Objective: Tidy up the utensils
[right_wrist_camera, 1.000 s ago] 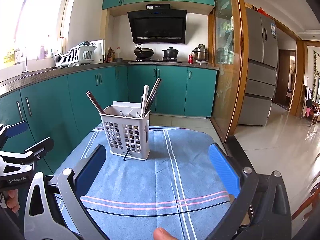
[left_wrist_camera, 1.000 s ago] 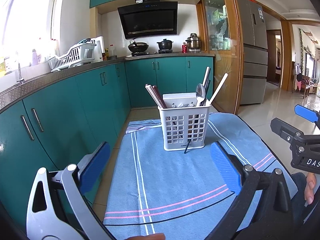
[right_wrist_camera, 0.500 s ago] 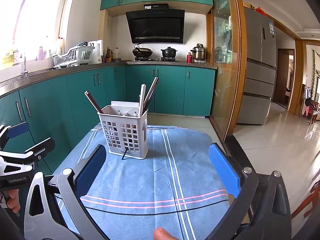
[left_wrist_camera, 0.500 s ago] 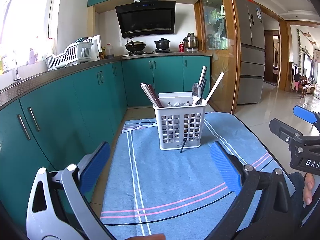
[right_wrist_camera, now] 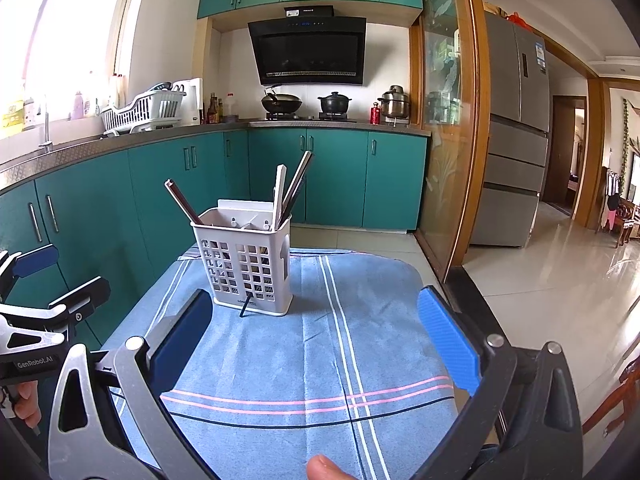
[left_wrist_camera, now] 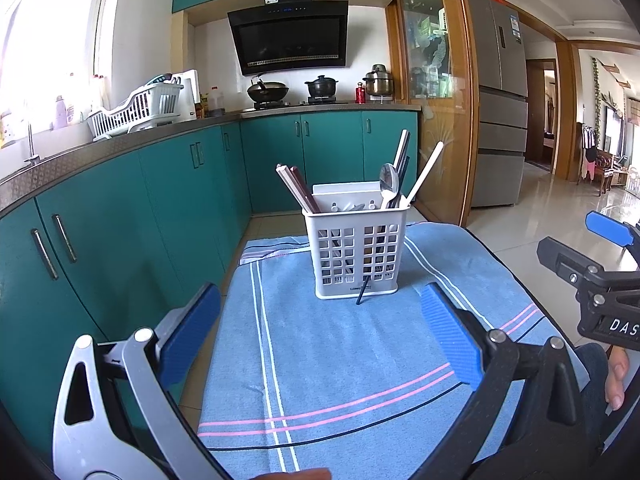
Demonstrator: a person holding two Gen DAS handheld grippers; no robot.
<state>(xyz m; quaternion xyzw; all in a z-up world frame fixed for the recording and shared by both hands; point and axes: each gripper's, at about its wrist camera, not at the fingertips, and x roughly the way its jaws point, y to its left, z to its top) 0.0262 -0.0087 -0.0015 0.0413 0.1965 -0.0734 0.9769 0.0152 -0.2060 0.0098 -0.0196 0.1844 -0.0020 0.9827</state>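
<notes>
A white slotted utensil basket [left_wrist_camera: 356,252] stands upright on a blue towel [left_wrist_camera: 340,344]; it also shows in the right wrist view [right_wrist_camera: 246,260]. It holds chopsticks [left_wrist_camera: 298,188], a metal spoon [left_wrist_camera: 389,184] and white-handled utensils [left_wrist_camera: 424,172]. A dark thin tip [left_wrist_camera: 363,291] pokes out through a low slot. My left gripper [left_wrist_camera: 320,336] is open and empty, short of the basket. My right gripper [right_wrist_camera: 316,340] is open and empty, also short of it, with the basket ahead to the left.
The towel covers a small table with a dark edge [right_wrist_camera: 476,300]. Teal cabinets [left_wrist_camera: 120,216] and a counter with a dish rack [left_wrist_camera: 136,110] run along the left. A glass partition [right_wrist_camera: 448,140] and a fridge [right_wrist_camera: 516,140] stand to the right.
Both grippers have drawn back and risen slightly from the basket, which looks a little farther away. Both stay open and empty.
</notes>
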